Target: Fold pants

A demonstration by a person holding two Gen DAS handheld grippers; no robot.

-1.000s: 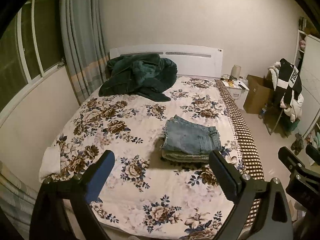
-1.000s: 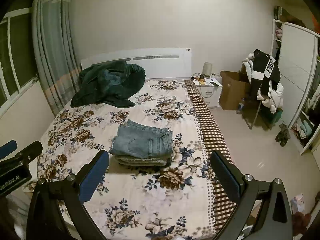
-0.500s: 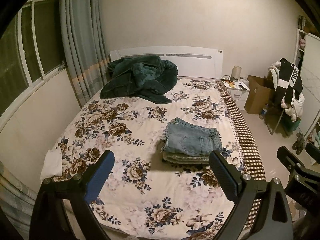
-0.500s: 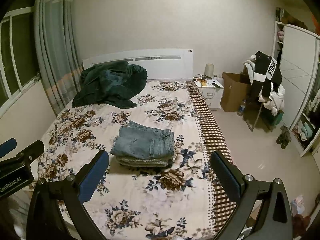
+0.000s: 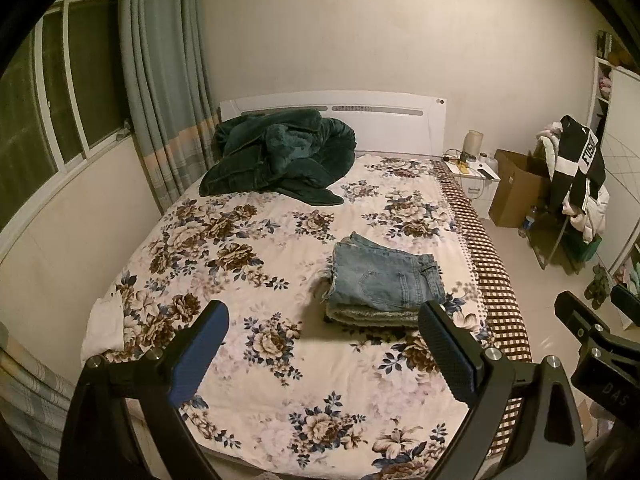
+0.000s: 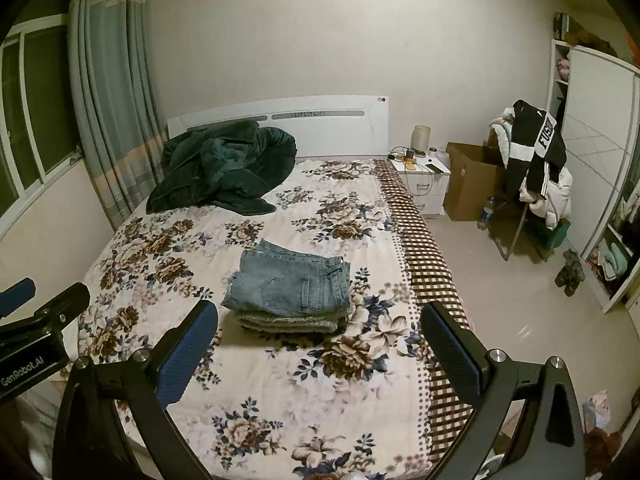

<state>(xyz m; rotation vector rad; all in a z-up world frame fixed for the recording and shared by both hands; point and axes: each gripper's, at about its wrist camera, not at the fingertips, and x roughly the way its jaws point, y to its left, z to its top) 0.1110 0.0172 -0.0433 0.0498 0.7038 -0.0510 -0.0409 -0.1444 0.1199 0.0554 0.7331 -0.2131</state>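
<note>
The jeans point(image 6: 288, 282) lie folded on a small stack at the centre of the frame, on the flowered bed point(image 6: 320, 380). Left gripper point(image 5: 324, 354) and right gripper point(image 6: 318, 354) hover spread wide, empty. The fold looks finished; withdraw without brushing the stack.

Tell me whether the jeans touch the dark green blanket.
Apart. The right wrist view shows the folded jeans lying mid-bed, with a wide stretch of flowered bedspread between them and the green blanket by the headboard.

Grey garment point(image 6: 288, 322) under folded jeans point(image 6: 290, 280) mostly hidden; nightstand items point(image 6: 414, 156) indistinct.
</note>
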